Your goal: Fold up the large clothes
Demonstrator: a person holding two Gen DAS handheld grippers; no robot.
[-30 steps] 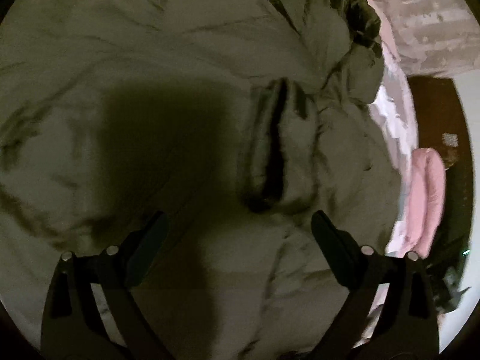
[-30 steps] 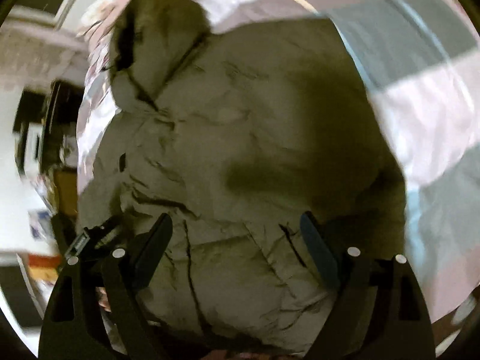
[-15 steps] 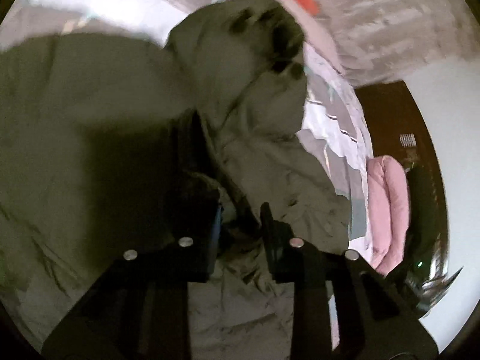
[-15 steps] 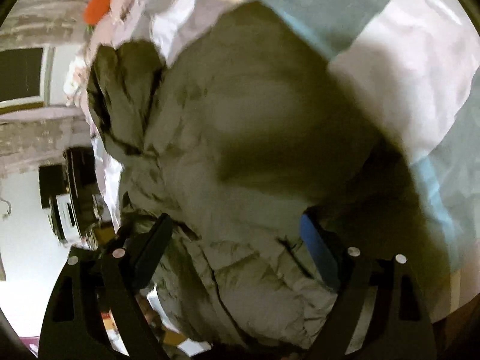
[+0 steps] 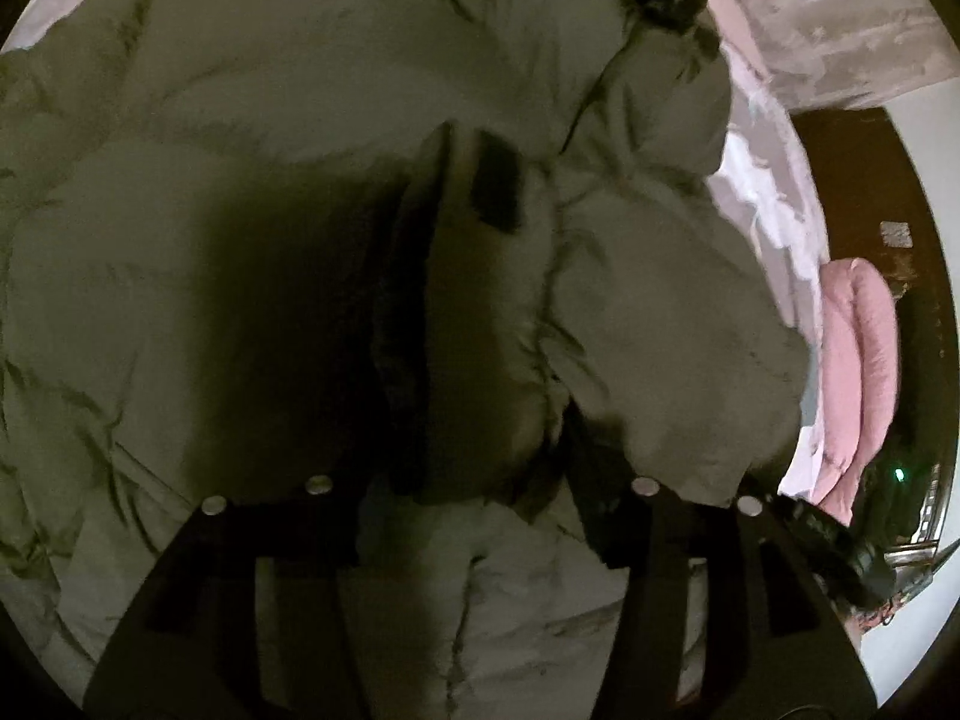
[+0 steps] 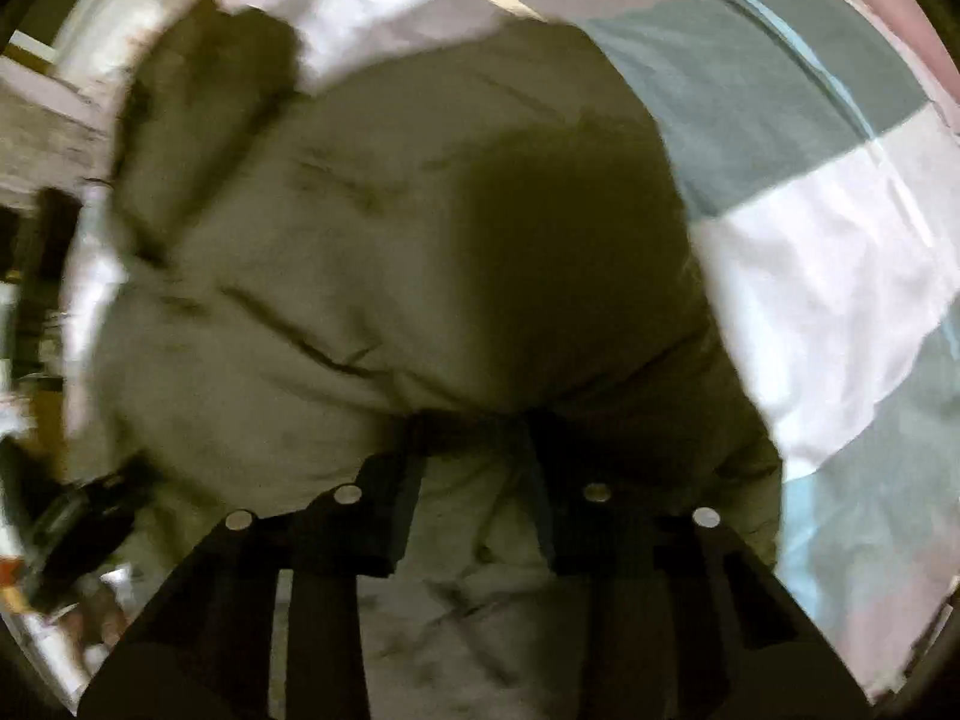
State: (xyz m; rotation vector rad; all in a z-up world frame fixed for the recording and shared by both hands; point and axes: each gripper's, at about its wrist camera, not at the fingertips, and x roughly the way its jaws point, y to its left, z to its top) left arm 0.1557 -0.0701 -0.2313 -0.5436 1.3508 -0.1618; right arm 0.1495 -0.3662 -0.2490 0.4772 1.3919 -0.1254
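Observation:
A large olive-green puffer jacket lies spread on a bed and fills the left wrist view. Its hood with dark trim lies at the top right. My left gripper is shut on a thick bunched fold of the jacket, with padded fabric bulging over its right finger. In the right wrist view the same jacket lies over the checked bedsheet. My right gripper is shut on a fold of the jacket near its lower edge.
The bedsheet has grey, white and light blue squares. A pink cushion lies at the bed's right edge, beside dark wooden furniture. A rough grey wall stands behind. Cluttered furniture shows blurred at the left of the right wrist view.
My right gripper has closed from wide open onto a jacket fold. My left gripper closed half a second ago and now holds a thicker bunch, with the jacket shifted back across the view.

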